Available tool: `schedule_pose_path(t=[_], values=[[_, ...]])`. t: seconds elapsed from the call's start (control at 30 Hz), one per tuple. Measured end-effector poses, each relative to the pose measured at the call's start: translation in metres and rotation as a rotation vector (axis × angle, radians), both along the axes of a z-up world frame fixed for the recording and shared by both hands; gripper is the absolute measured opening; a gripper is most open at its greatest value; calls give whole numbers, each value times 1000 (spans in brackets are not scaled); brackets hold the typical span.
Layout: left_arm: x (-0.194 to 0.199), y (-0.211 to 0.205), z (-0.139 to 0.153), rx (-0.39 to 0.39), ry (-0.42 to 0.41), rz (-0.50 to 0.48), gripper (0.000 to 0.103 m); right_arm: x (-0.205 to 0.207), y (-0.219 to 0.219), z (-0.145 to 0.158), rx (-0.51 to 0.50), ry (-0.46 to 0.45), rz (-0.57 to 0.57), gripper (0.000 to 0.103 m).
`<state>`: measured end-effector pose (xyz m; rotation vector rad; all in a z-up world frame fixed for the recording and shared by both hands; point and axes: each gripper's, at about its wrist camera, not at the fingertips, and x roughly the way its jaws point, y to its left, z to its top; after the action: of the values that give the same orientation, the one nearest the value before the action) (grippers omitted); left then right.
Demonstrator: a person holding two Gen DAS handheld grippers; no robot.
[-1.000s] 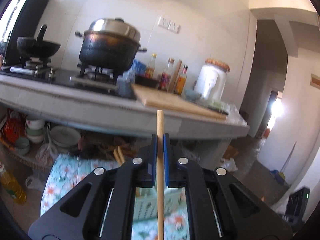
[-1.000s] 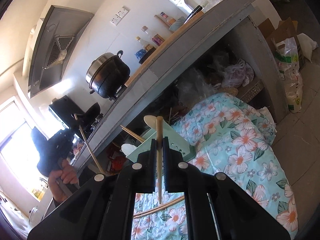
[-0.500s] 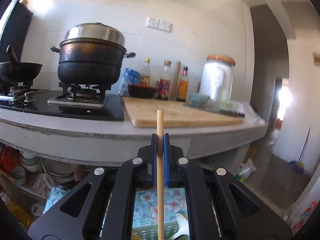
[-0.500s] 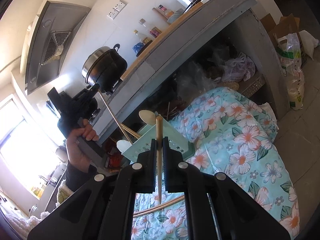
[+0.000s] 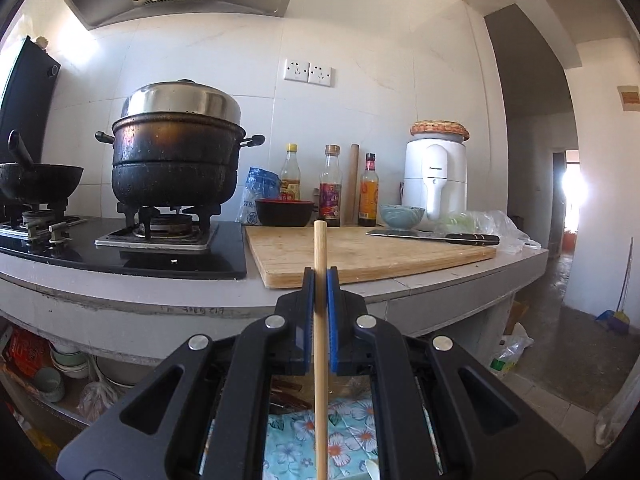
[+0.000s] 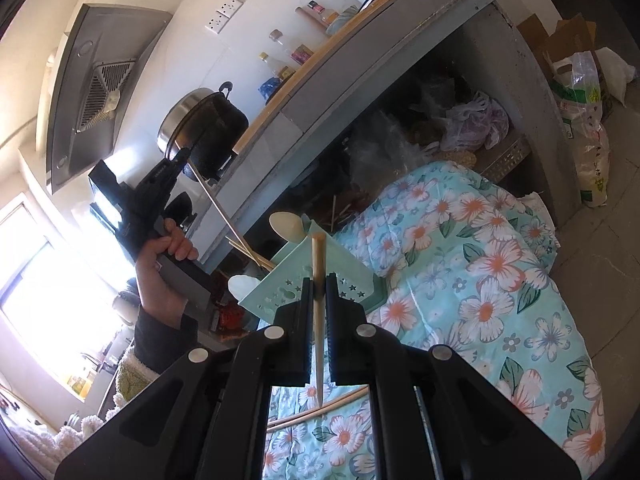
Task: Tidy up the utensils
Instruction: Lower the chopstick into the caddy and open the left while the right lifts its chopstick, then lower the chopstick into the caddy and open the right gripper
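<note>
The left gripper (image 5: 320, 276) has its jaws clenched on a wooden chopstick (image 5: 320, 340), raised level with the kitchen surface (image 5: 160, 292); the stick's blunt end stands in front of the cutting board (image 5: 360, 252). The right gripper (image 6: 319, 284) has its jaws clamped on a second chopstick (image 6: 318, 264), just in front of the pale green utensil holder (image 6: 304, 288) on the floral cloth (image 6: 480, 280). In the holder stand a pale spoon (image 6: 286, 226) and more chopsticks (image 6: 250, 254). Two loose chopsticks (image 6: 316, 410) lie on the cloth nearer than the holder.
</note>
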<state>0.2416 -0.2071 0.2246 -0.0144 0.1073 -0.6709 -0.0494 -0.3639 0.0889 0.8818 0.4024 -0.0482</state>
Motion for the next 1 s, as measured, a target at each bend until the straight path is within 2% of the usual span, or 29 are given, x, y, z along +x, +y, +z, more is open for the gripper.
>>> schedule_pose_path(t=[0.23,0.47,0.5,0.53,0.6,0.87,1.0], values=[[15,-22,-37,89,44,6,5,-1,-5,-6,21,10,-3,6],[21,-37,-75,244,220,-55,6,-1,-4,-6,22,11,-5,6],[20,-36,-78,253,232,-60,14,-1,-4,-6,21,12,-3,6],[17,-34,-81,256,247,-70,28,-1,-2,-5,21,12,-1,6],[12,-25,-84,245,267,-78,40,-2,0,-4,17,13,0,6],[-31,36,-81,175,293,-87,55,-6,11,13,-28,-6,-4,6],[-62,79,-92,136,316,-75,62,-9,15,32,-71,-43,-13,6]])
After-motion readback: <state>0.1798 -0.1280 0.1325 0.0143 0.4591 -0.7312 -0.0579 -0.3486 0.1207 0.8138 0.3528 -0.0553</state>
